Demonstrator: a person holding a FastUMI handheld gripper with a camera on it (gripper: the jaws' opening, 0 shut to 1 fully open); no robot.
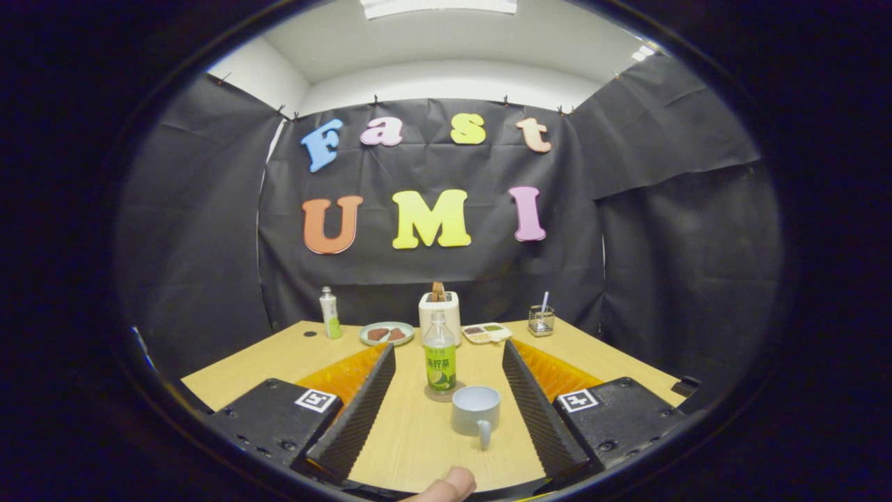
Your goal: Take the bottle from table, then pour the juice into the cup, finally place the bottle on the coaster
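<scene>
Fingers (446, 408) spread wide and hold nothing, as I see it. Between them, just ahead, the bottle (440, 357) stands on a coaster (431, 394) beside the cup (476, 411) on the bench (411, 446); I judge the task finished or unstarted.

Bottle (440, 359) — clear body, green label; cup (476, 411) — plain pale grey-blue. Table (418, 432) — light wood grain; plate (386, 333) — pale green; toaster (440, 312) — cream; second bottle (329, 314) — white over green

Bottle (440, 355) upright on coaster (442, 396), cup (475, 411) just beside
</scene>
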